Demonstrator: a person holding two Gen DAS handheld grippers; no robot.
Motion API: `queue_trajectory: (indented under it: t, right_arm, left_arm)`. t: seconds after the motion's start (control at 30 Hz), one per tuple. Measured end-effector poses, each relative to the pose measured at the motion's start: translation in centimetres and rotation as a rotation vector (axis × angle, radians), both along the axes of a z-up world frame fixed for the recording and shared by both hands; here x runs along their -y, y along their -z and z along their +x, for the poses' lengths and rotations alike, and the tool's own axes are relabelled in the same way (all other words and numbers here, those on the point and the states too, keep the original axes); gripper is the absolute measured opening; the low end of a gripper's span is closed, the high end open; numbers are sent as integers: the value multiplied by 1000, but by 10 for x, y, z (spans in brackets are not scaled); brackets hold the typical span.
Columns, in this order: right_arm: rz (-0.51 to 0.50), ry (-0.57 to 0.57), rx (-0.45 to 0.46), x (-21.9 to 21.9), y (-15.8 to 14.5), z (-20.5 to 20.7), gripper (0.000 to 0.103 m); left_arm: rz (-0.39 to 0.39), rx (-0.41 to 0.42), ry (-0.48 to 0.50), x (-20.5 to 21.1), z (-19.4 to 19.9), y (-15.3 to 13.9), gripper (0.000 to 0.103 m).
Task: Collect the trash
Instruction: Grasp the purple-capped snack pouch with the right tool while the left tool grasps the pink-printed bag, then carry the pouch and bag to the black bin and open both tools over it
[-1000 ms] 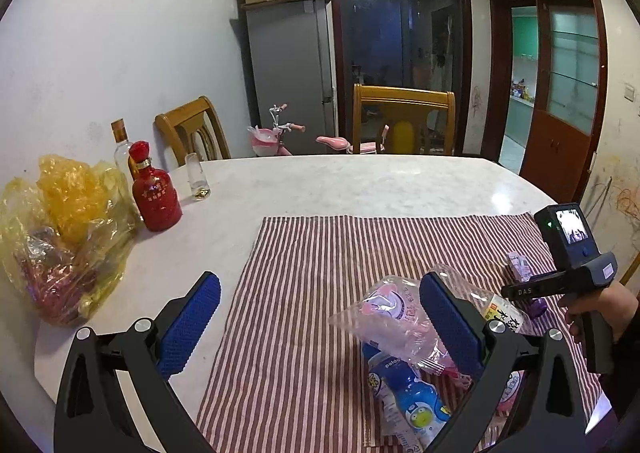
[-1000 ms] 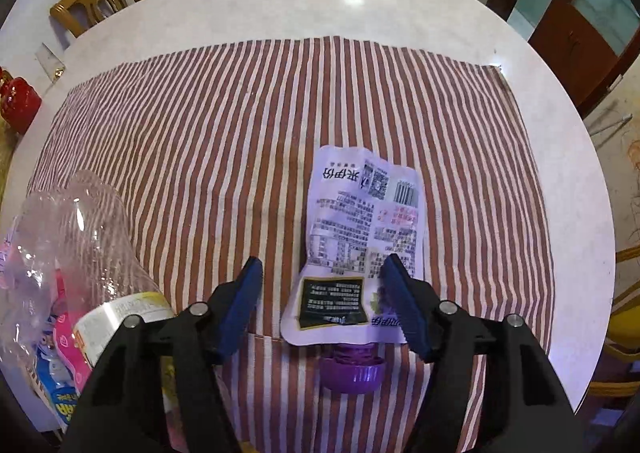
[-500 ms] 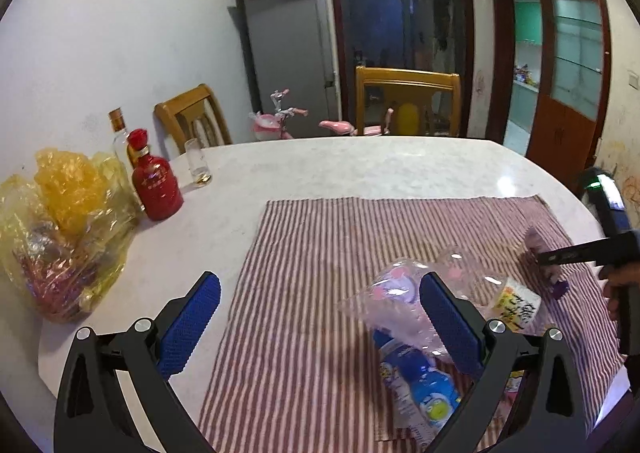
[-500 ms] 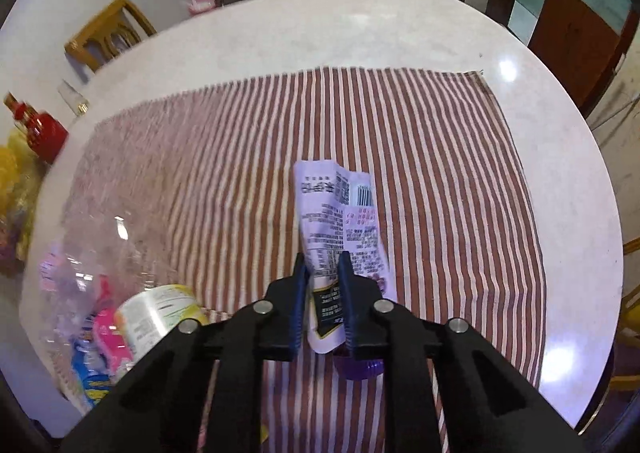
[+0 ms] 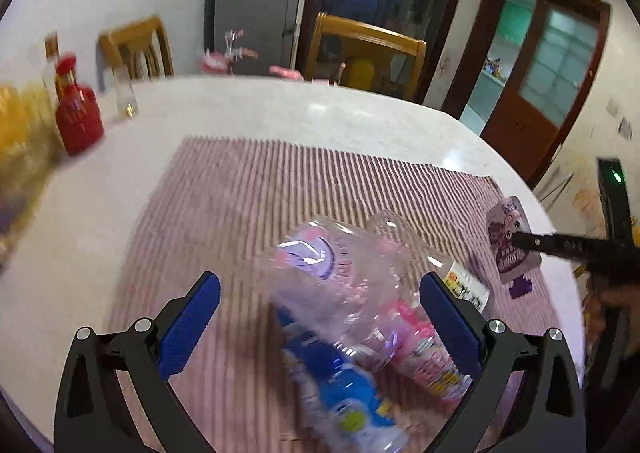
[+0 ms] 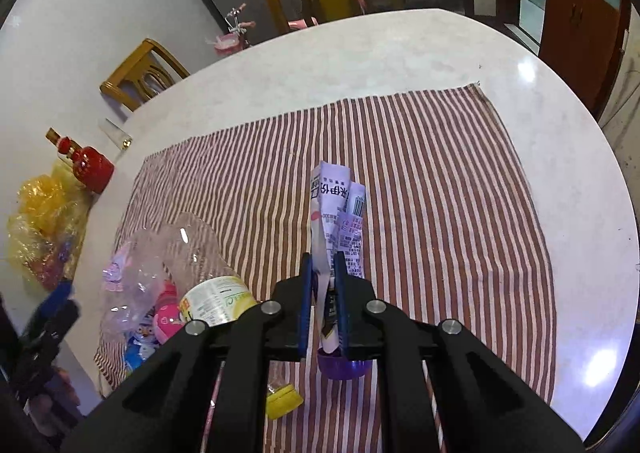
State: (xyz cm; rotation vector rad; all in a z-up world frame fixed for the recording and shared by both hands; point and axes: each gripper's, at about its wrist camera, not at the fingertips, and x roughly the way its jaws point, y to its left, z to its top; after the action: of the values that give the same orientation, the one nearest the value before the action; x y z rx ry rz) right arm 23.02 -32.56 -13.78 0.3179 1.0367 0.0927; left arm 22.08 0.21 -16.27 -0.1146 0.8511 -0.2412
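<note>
First piece of trash pinched, the rest waiting.

The right tongs (image 6: 324, 293) have just been closing and now clamp the crumpled pouch (image 6: 340, 213) at frame centre, above the striped cloth (image 6: 440, 181). The left tongs (image 5: 320, 317) gape wide over the plastic bottles (image 5: 340, 285) at lower centre, gripping nothing. Bottles and a yellow cap (image 6: 284, 401) are uncollected on the tabletop (image 6: 360, 61).

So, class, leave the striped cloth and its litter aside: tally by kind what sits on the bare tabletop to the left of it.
Bottles: 2 (red bottle, clear bottle mostly hidden behind it)
Drinking glass: 1
Yellow plastic bag: 1
Total: 4
</note>
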Motion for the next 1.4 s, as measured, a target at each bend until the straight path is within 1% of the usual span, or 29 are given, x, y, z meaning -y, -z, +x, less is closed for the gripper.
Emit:
queue_trajectory:
  t: [0.1,0.23,0.33,0.4,0.43,0.47,0.5,0.53,0.57,0.67,0.73,0.97,1.2,1.4]
  right_arm:
    - [10,3,17,3,-6,-3,11]
    - [17,3,30,4,-9,-5,11]
    - [23,6,39,7,-12,-6,11]
    - [26,12,47,9,-14,-6,11]
    - [25,14,50,10,-15,-6,11]
    - [26,15,53,10,-16,-7,11]
    - [28,16,56,11,-17,-8,12]
    - [28,18,59,11,-18,-8,12]
    - [30,19,62,12,-19,-8,12]
    - [34,22,70,12,-20,-11,12]
    - [37,23,71,13,-20,-11,12]
    - [45,32,75,16,-20,-14,12]
    - [55,31,94,17,-26,-19,12]
    - [68,34,114,20,-33,-26,12]
  left_arm:
    - [-34,-49,-26,4,18,15,97]
    - [-59,-118,-52,6,42,33,97]
    - [-78,-146,-55,9,50,43,97]
    - [-118,-152,-49,8,52,46,91]
    - [-132,-150,-50,7,52,46,74]
    - [-135,-149,-51,7,53,47,52]
    - [-124,-147,-50,8,54,47,43]
    - [-114,-148,-47,10,54,48,30]
    - [-104,-148,-43,12,55,48,23]
    - [-111,-132,-15,16,58,47,17]
    - [-123,-117,-7,18,57,43,13]
    - [-144,-48,6,17,49,21,12]
    - [-139,33,14,15,34,-12,12]
    - [-136,105,51,20,19,-43,12]
